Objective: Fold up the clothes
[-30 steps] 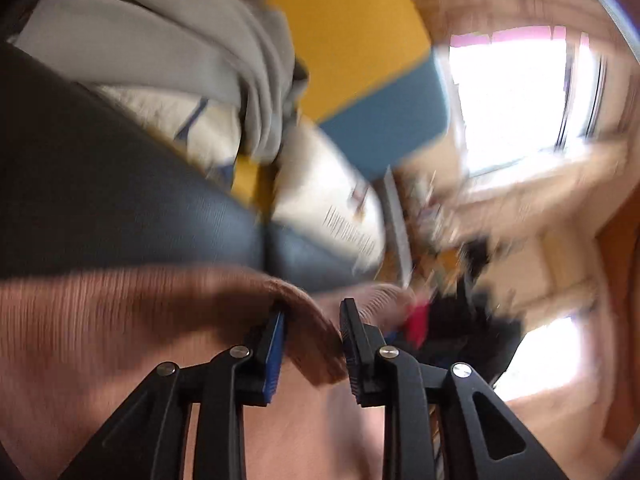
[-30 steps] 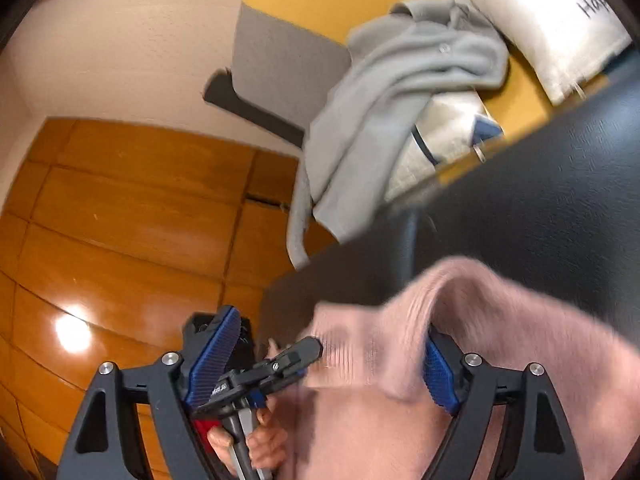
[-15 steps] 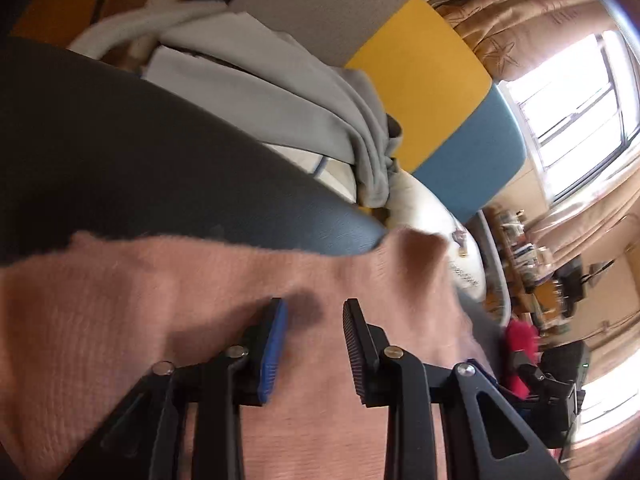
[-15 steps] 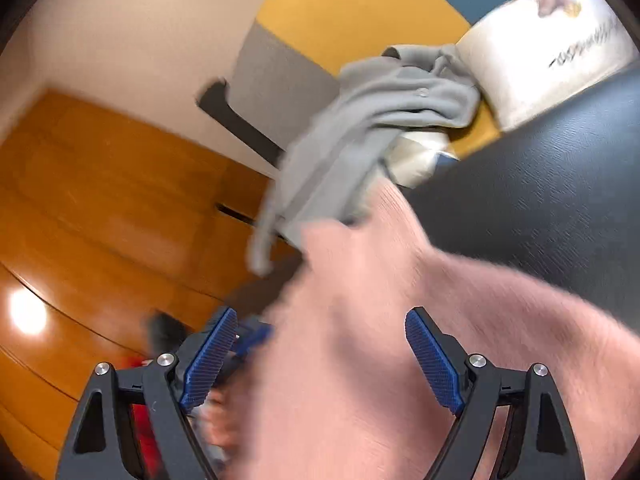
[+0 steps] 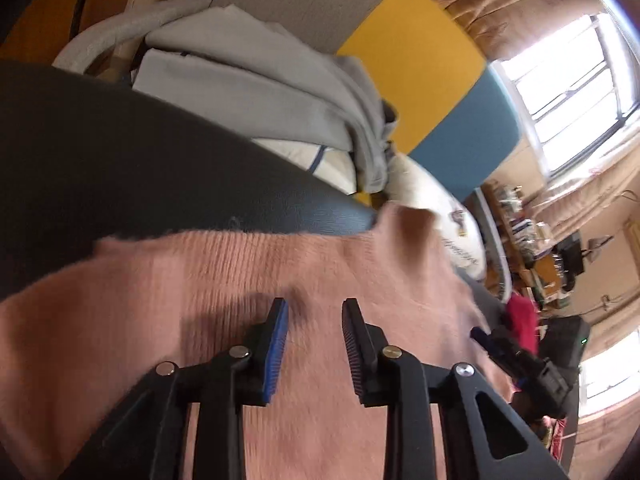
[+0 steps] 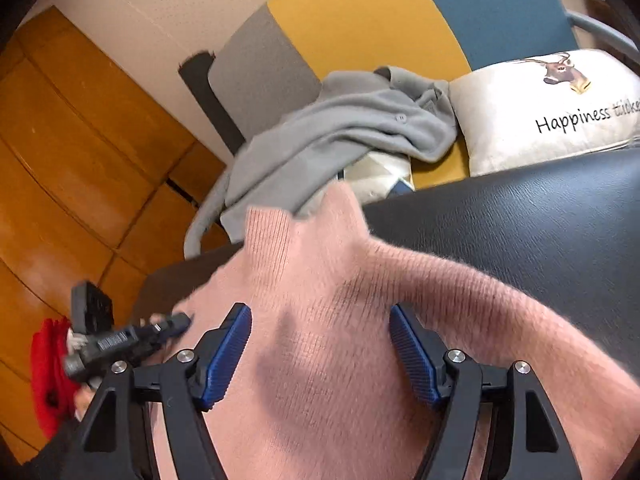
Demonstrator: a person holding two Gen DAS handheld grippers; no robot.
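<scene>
On the near half of the black leather-look surface (image 6: 540,232) lies the fuzzy pink knitted sweater (image 6: 344,344), spread mostly flat, one narrow ribbed end (image 6: 272,232) standing up at its far edge. Left gripper (image 5: 314,320) hovers over the knit, jaws slightly parted, nothing pinched between the blue pads. Right gripper (image 6: 320,340) straddles a low ridge of the pink knit; its jaws have just been closing, but the pads stand clear of the fabric on both sides, so no grasp yet.

Judged progress: early. Sweater looks laid out and roughly smoothed; no clean fold line visible, edges uneven. Sleeves and body remain to be folded in.

Beyond the far edge, a crumpled grey cardigan (image 6: 340,132) is heaped on the yellow, grey and blue sofa (image 6: 360,20), beside a white cushion printed with a deer head (image 6: 552,108) — apparently unfolded, likely waiting its turn
</scene>
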